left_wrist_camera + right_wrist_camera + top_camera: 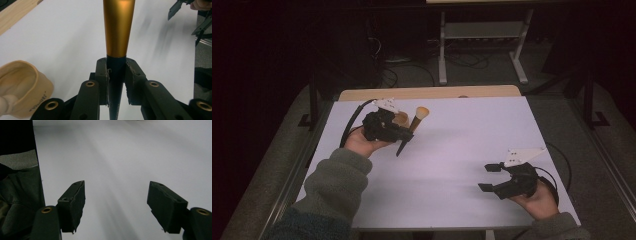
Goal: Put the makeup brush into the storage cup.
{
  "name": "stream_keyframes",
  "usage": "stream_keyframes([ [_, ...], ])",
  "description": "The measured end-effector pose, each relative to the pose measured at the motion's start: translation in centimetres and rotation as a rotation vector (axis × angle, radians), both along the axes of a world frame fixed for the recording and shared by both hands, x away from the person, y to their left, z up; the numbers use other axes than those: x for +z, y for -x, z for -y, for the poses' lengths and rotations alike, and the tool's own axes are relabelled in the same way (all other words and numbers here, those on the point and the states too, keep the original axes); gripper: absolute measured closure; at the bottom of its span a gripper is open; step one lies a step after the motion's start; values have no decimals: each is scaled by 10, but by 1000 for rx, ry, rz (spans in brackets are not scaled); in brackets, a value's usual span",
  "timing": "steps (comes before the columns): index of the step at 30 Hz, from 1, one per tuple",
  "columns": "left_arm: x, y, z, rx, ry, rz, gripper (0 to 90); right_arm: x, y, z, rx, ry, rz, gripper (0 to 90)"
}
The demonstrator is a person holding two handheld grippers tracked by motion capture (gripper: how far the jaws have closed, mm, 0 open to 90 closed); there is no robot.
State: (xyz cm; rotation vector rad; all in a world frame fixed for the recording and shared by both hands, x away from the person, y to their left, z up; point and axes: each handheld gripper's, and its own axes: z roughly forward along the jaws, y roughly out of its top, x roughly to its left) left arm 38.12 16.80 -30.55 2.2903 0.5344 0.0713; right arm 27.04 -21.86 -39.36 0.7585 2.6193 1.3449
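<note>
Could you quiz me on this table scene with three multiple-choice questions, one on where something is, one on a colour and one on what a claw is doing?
1. Where is the wooden cup?
A. beside the left claw
B. under the right claw
C. on the floor

2. What colour is the brush above its dark handle?
A. green
B. golden orange
C. white

3. How does the right claw stand?
A. shut on the brush
B. shut on nothing
C. open

Answers: 1 A, the left gripper view shows the cup next to that claw. 2 B, the band gleams golden orange there. 3 C, the right gripper view shows its jaws wide apart over the white table.
</note>
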Motion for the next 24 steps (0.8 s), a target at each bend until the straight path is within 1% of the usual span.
stream_keyframes([
  [4, 5, -9, 1, 12, 2, -2, 748, -1, 0, 2, -9, -1, -4, 281],
  [5, 5, -9, 1, 12, 2, -2, 748, -1, 0, 2, -11, 0, -6, 279],
  [8, 8, -15, 2, 16, -5, 0, 748, -1, 0, 3, -14, -2, 0, 272],
  [9, 10, -18, 1, 20, -5, -1, 748, -1, 0, 5, -23, -7, -6, 268],
  [10, 10, -18, 1, 20, -5, -1, 748, -1, 0, 5, -23, -7, -6, 268],
  [12, 14, -23, 2, 23, -12, 6, 748, 0, 0, 6, -23, -6, -1, 264],
  [14, 17, -27, 2, 22, -7, 5, 748, 0, 0, 7, -30, -7, -9, 262],
  [16, 20, -31, 2, 21, -16, 8, 748, -1, 0, 8, -31, -5, -7, 257],
  [19, 24, -39, 4, 27, -8, 12, 748, 0, 0, 9, -33, -9, -10, 256],
  [20, 24, -39, 4, 27, -8, 12, 748, 0, 0, 9, -33, -9, -10, 256],
  [21, 25, -44, 5, 30, -8, 7, 748, 0, 0, 9, -38, -11, -9, 254],
  [22, 25, -44, 5, 30, -8, 7, 748, 0, 0, 9, -38, -11, -9, 254],
  [24, 27, -49, 5, 38, -10, 12, 748, 0, 0, 9, -41, -11, -9, 250],
])
